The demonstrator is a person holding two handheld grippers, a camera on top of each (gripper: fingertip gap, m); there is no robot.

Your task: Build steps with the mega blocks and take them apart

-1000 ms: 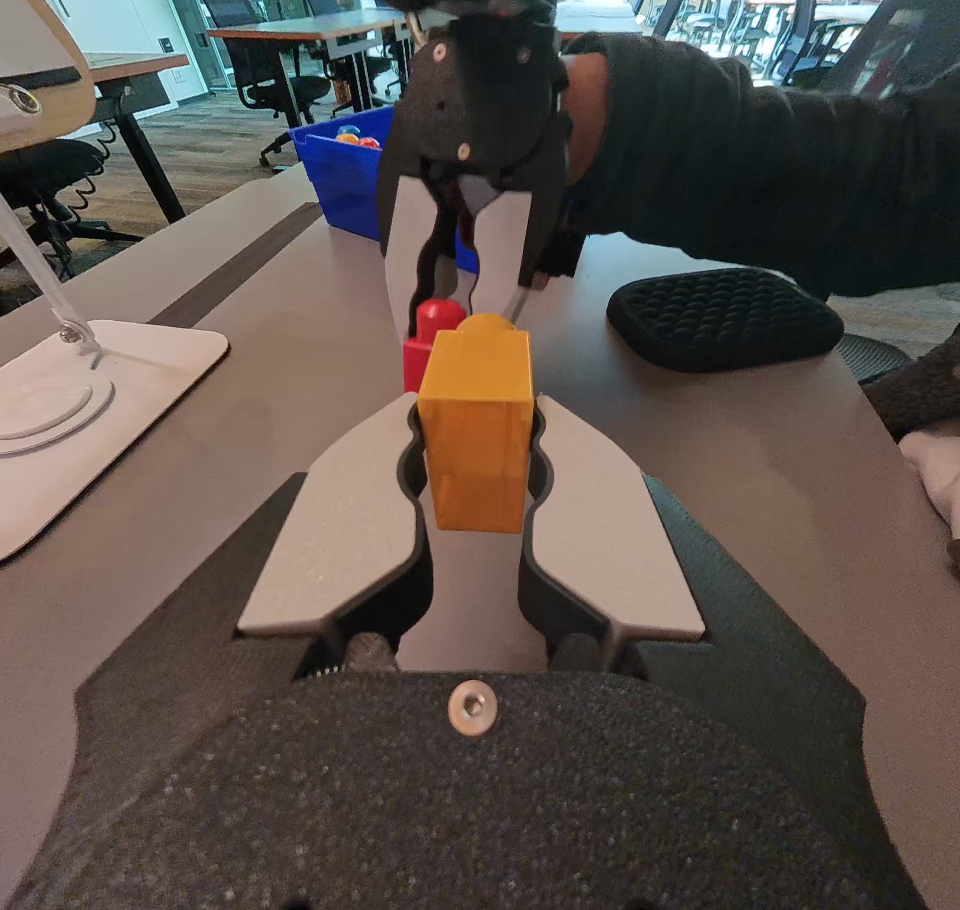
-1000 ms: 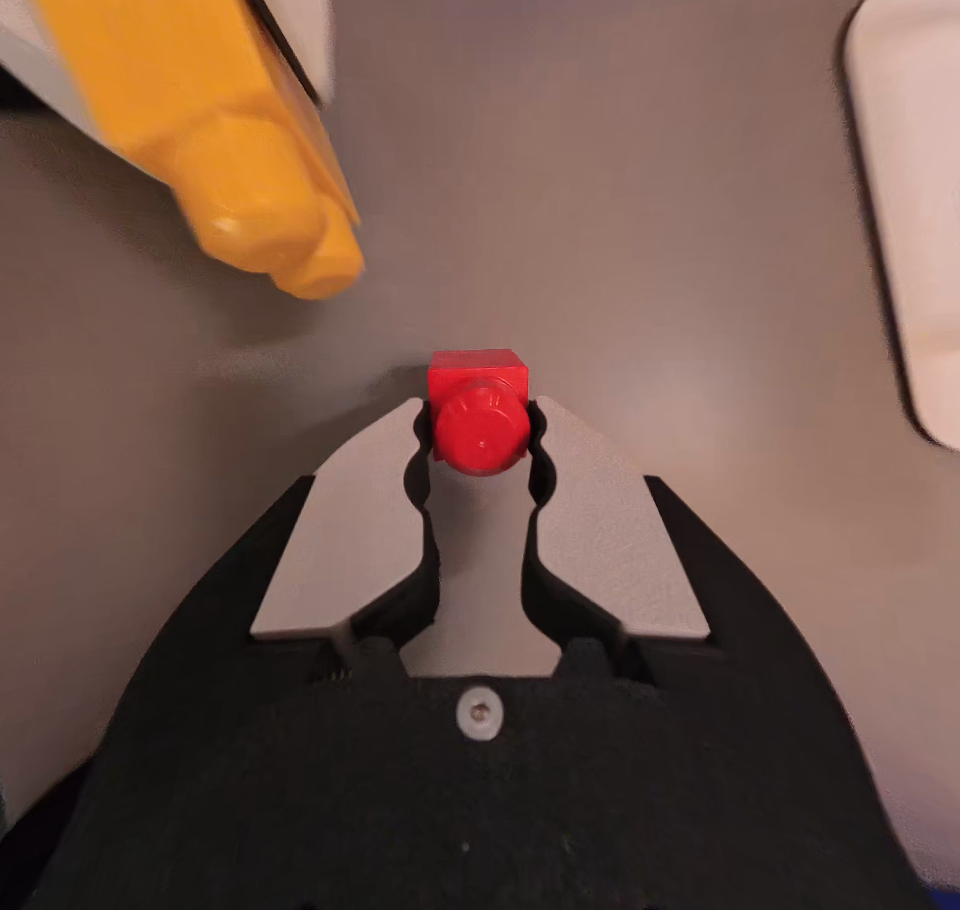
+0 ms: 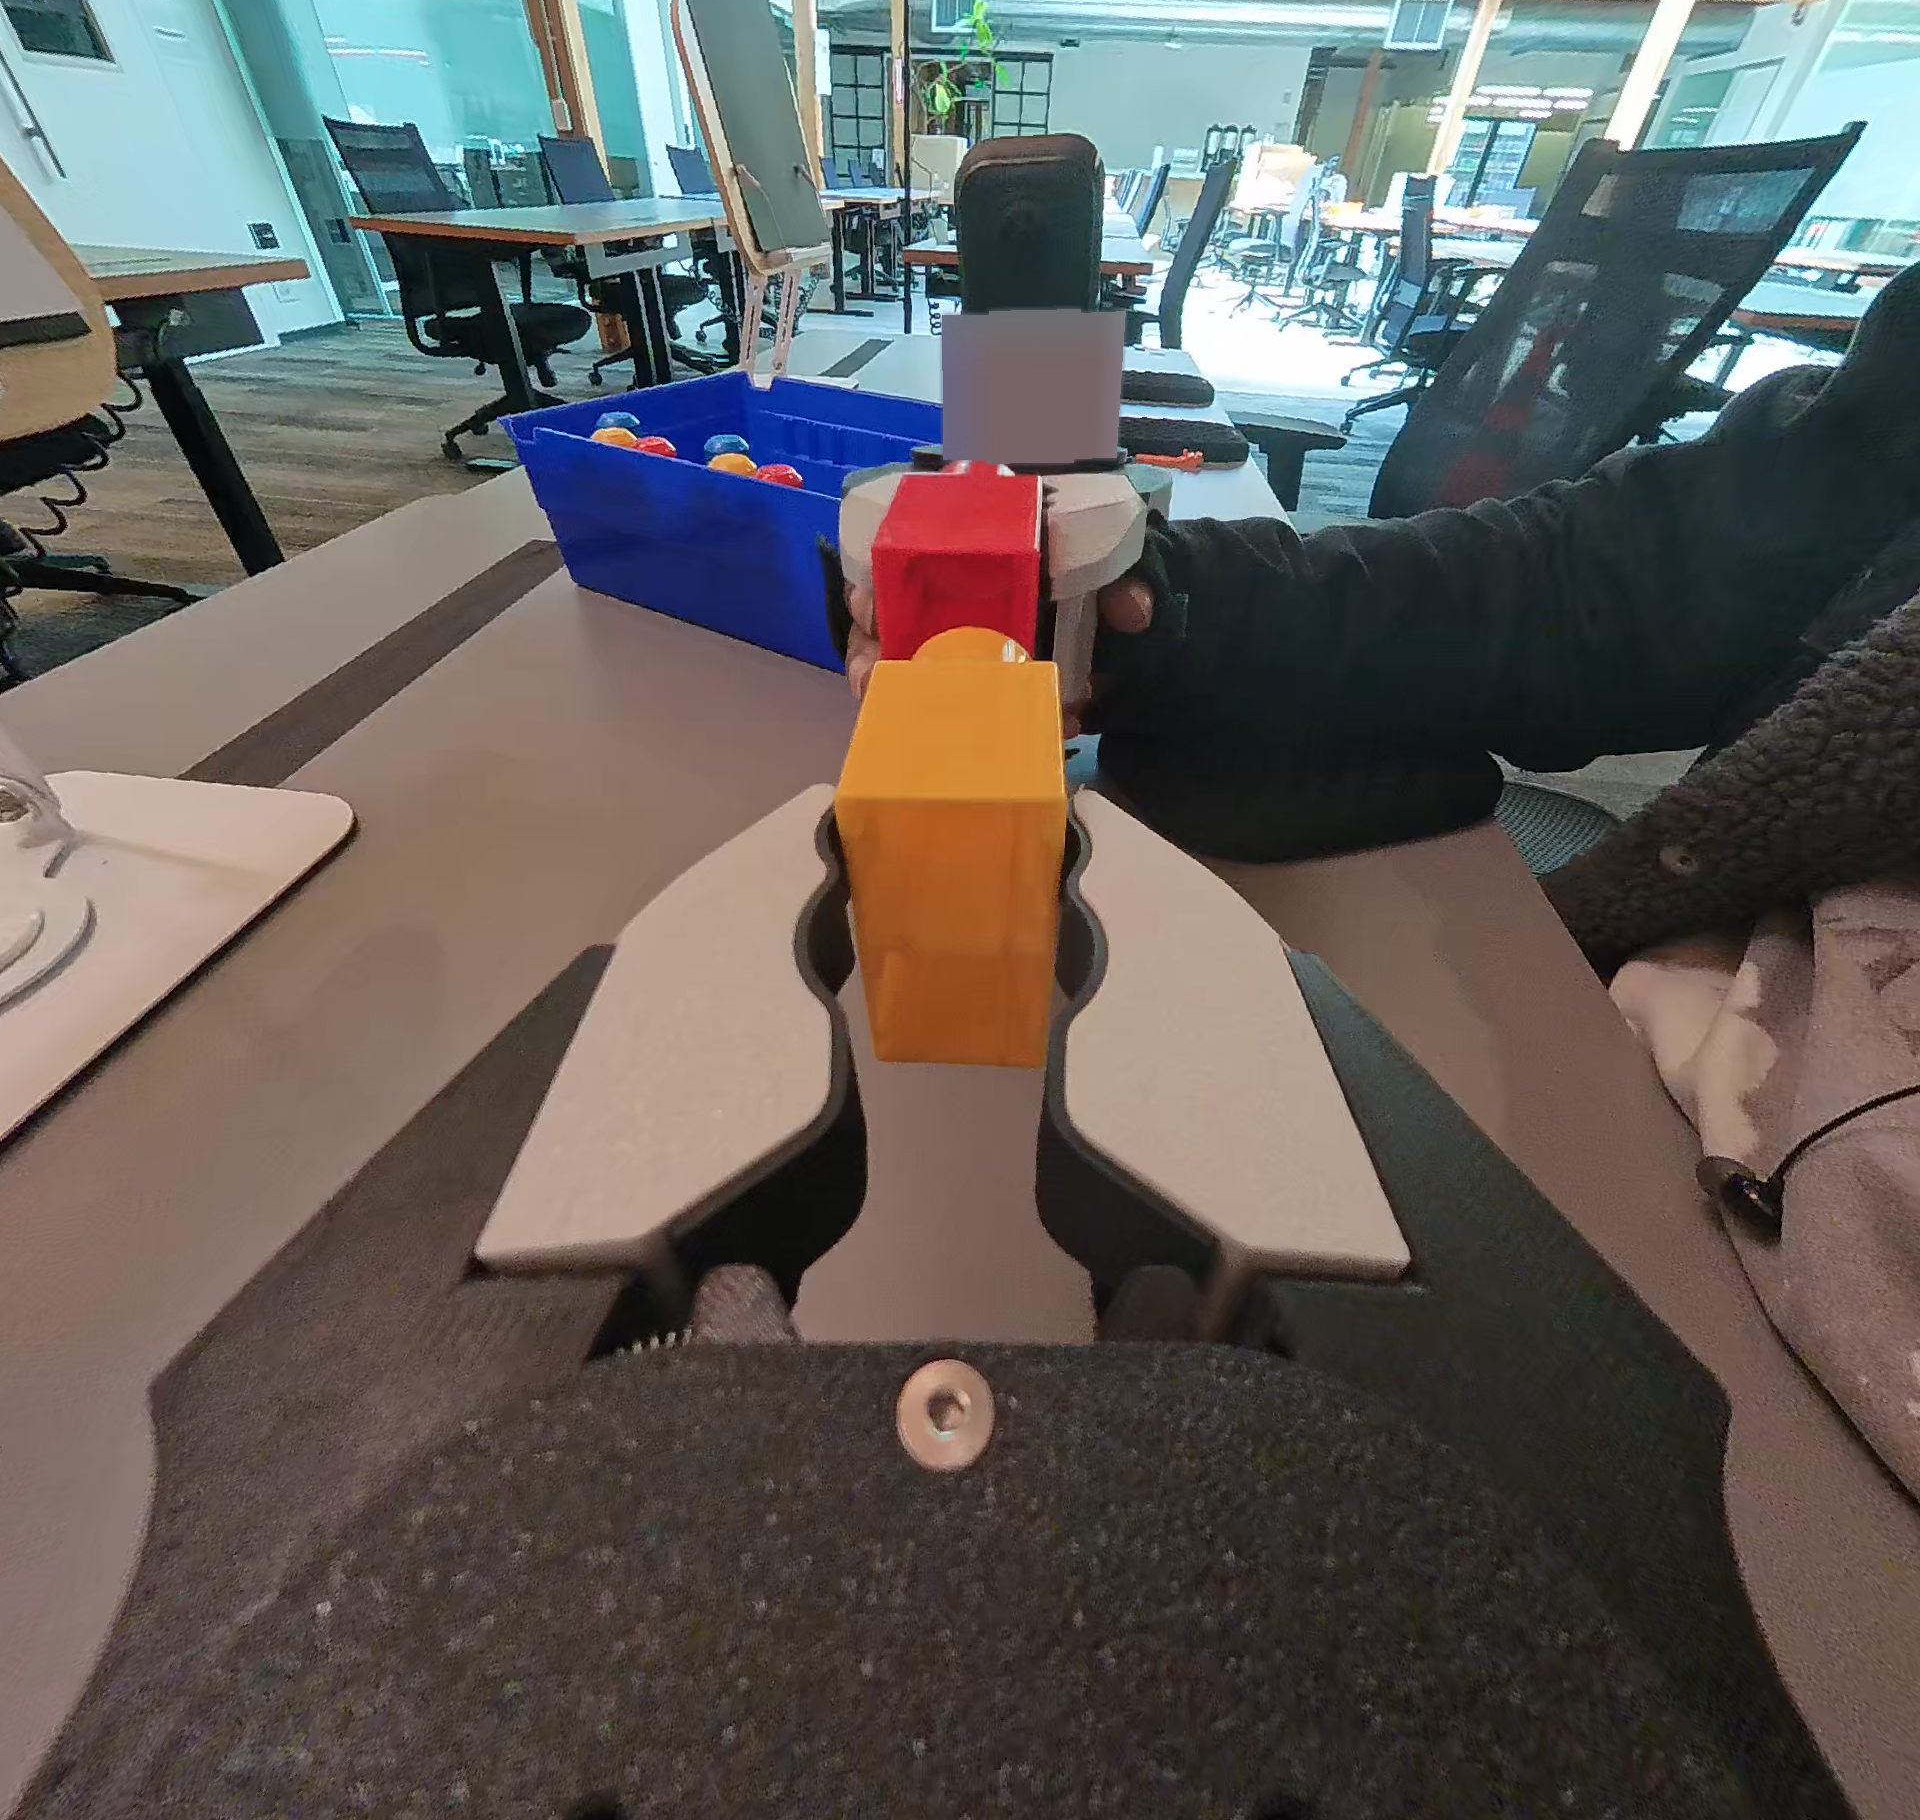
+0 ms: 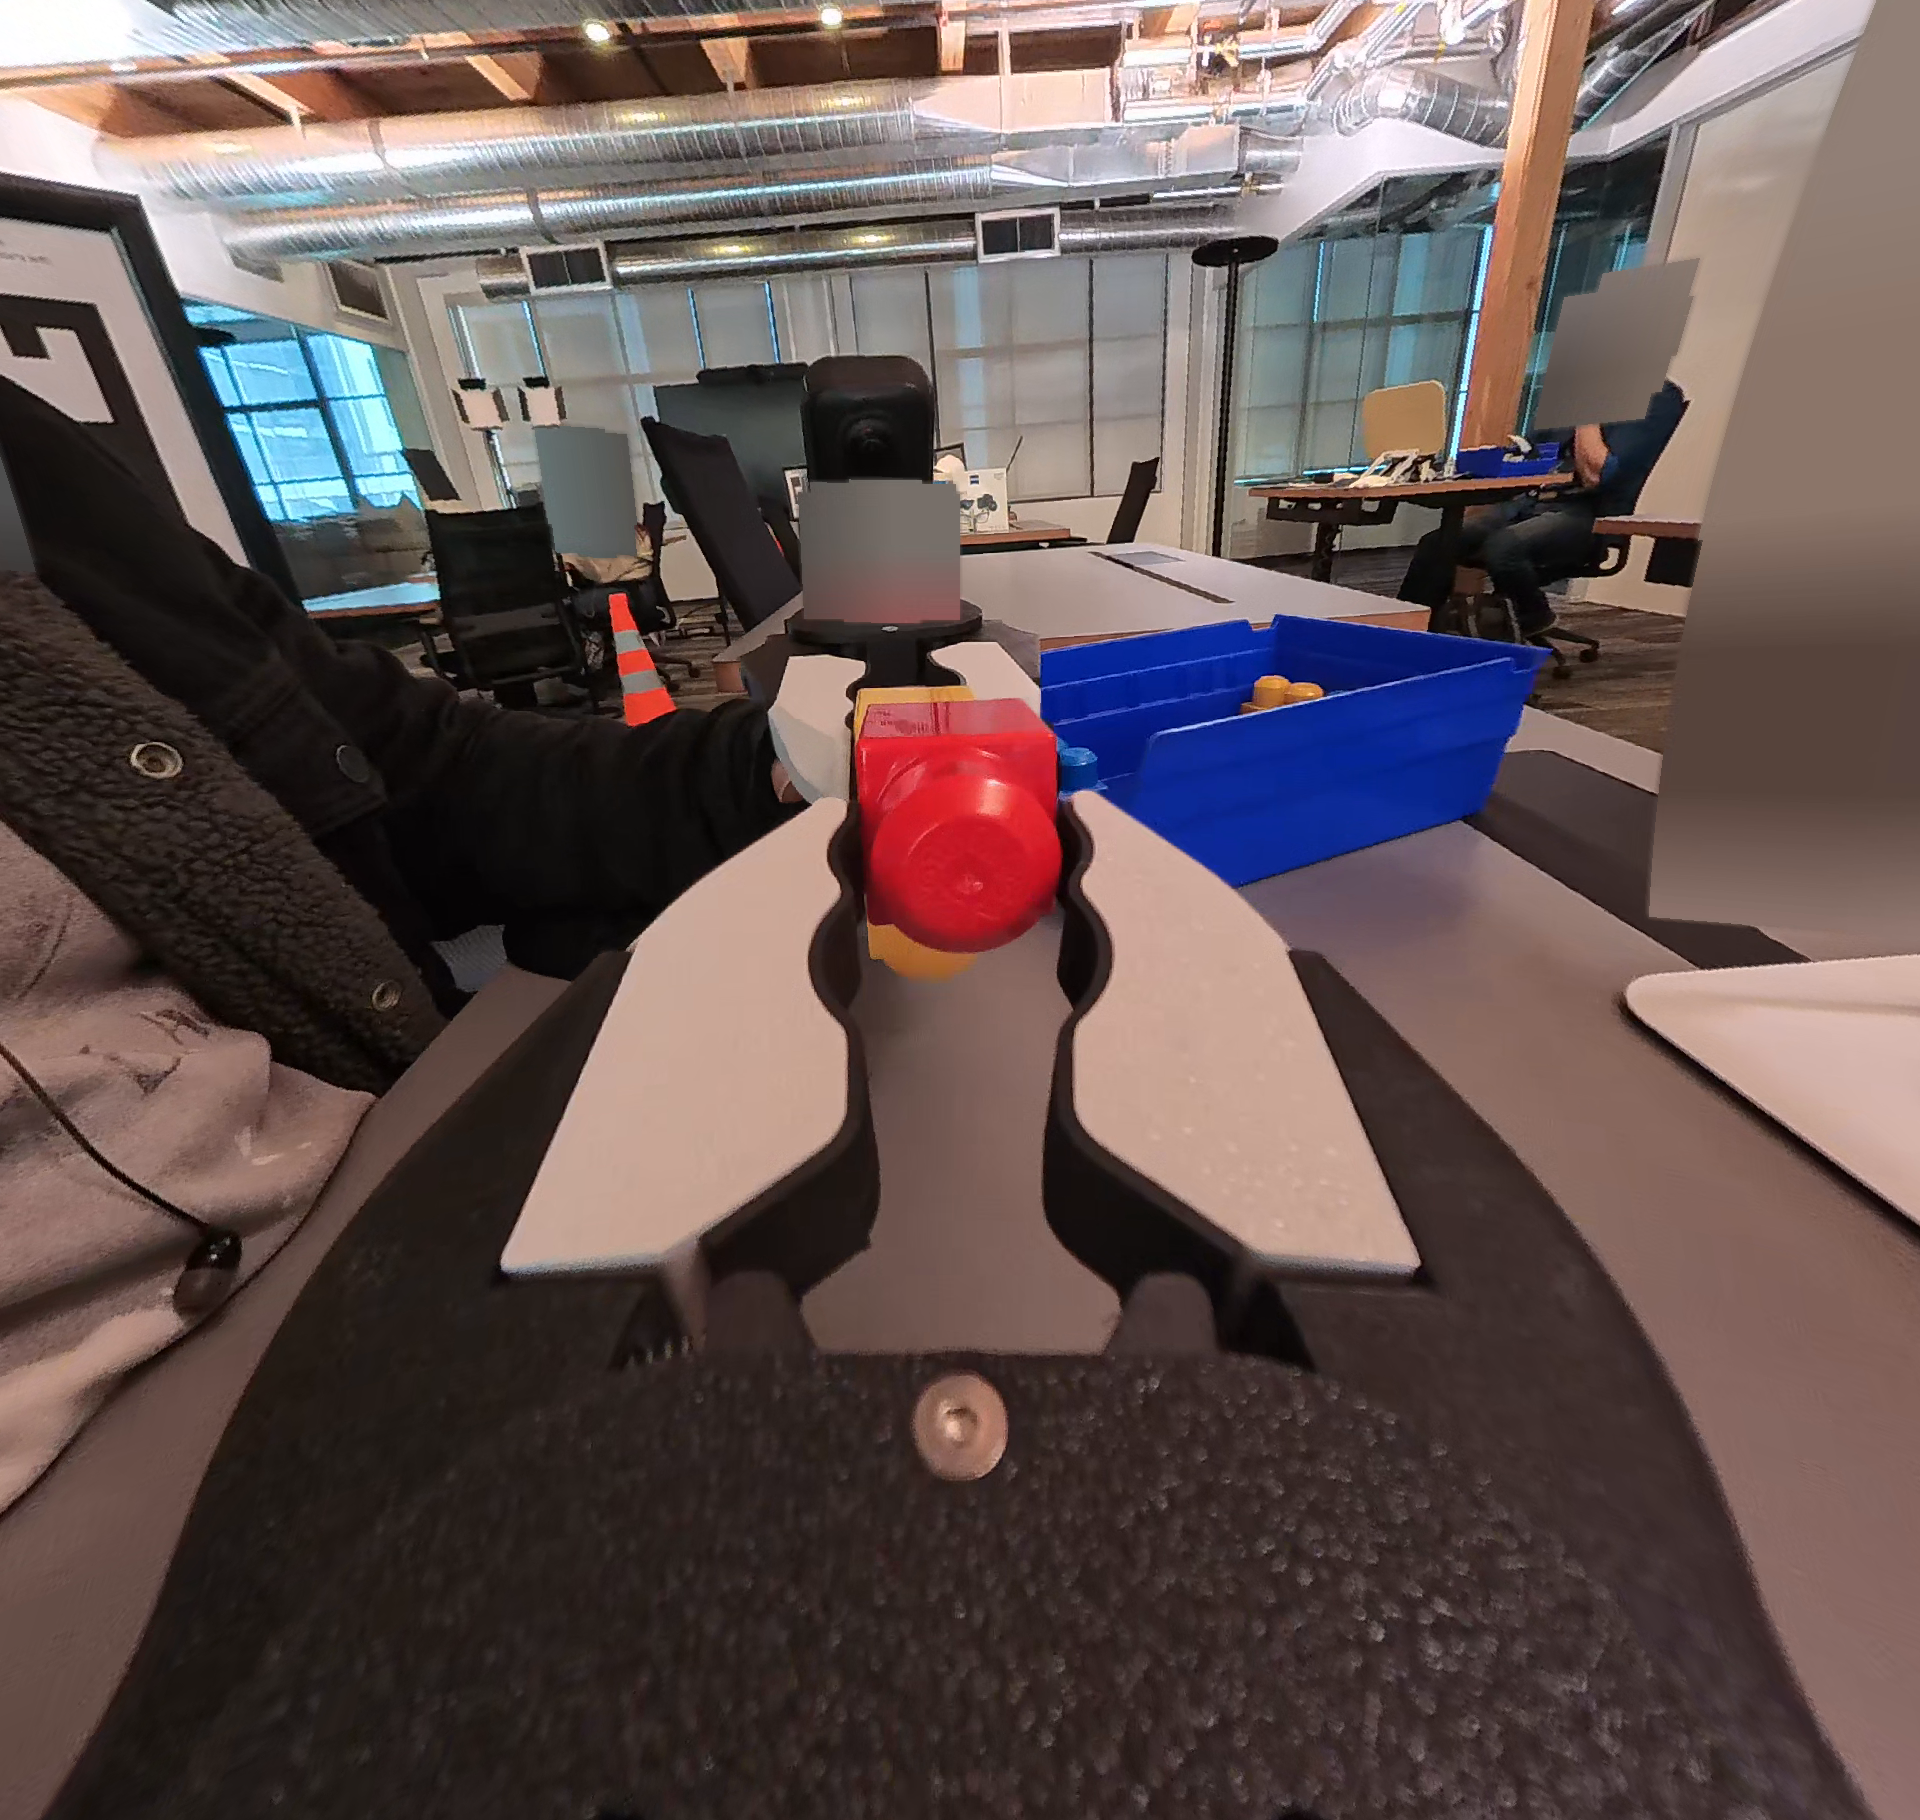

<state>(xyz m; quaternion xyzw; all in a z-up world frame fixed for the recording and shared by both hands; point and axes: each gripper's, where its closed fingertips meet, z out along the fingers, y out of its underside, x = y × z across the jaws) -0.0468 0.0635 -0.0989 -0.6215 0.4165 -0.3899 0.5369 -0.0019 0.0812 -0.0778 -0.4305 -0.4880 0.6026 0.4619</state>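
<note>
I count two blocks in play, one per gripper, plus a handful of loose ones in the blue bin (image 3: 686,534): from my left camera I make out about six coloured studs in there, blue, yellow and red; my right camera shows only a yellow cluster inside.

My left gripper (image 3: 951,835) is clamped on the yellow block (image 3: 951,877), a tall smooth brick with a single round stud on its far end, pointing away from me. It sits between the fingertips, the sides pinched by the notched inner edges, and its near end reaches back into the gap between the fingers.

My right gripper (image 4: 956,835) is closed on the red block (image 4: 961,783), a glossy cube with one fat round stud facing my right camera. The fingertips squeeze it at either side.

Both blocks are held up above the grey table (image 3: 499,835), meeting end to end: the yellow stud sits right at the red block's underside, though I cannot tell whether it is pushed in. The bin stands on the table just behind them.
</note>
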